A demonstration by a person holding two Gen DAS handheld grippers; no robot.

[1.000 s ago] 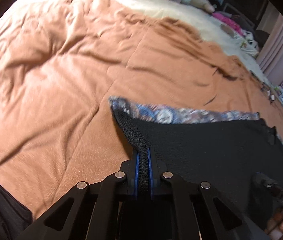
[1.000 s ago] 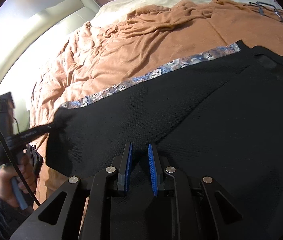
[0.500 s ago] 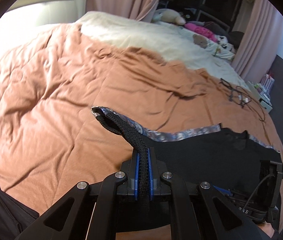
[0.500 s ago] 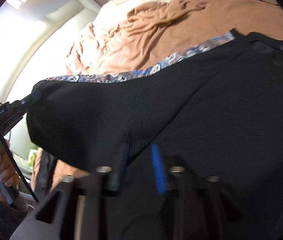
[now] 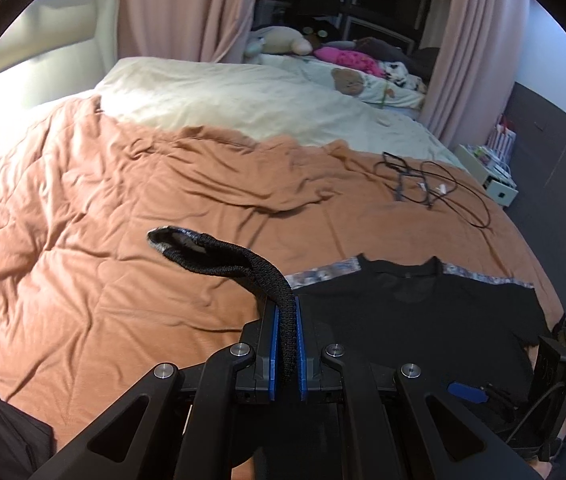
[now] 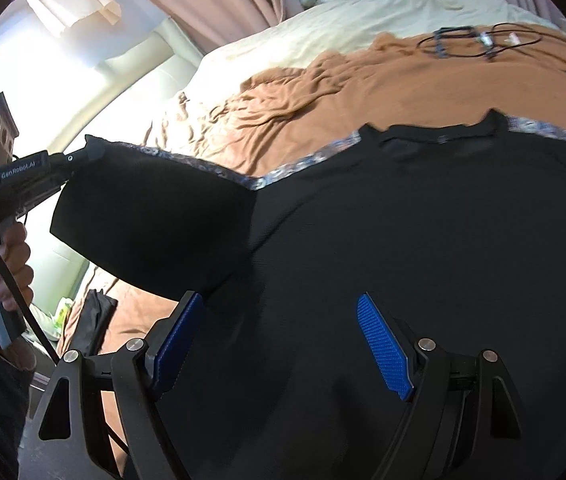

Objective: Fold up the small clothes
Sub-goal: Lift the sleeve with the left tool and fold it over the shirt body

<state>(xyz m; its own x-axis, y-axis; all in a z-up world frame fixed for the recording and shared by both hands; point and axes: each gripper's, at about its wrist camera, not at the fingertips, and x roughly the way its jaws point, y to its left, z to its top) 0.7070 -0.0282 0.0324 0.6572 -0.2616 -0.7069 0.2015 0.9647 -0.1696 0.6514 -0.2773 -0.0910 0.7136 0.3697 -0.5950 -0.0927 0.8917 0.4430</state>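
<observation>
Left gripper point(image 5: 287, 344): clamped on the black shirt's point(image 6: 423, 240) sleeve edge, lifting it.
Right gripper point(image 6: 283, 344): jaws opening above the shirt, gripping nothing.
Shirt: spread on the orange bedspread point(image 5: 103, 208).

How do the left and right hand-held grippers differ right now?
The left hand-held gripper is shut on the black shirt's sleeve, lifting it off the brown blanket. The right hand-held gripper grips nothing; its jaws are opening above the shirt's body. Both have blue pads.
</observation>
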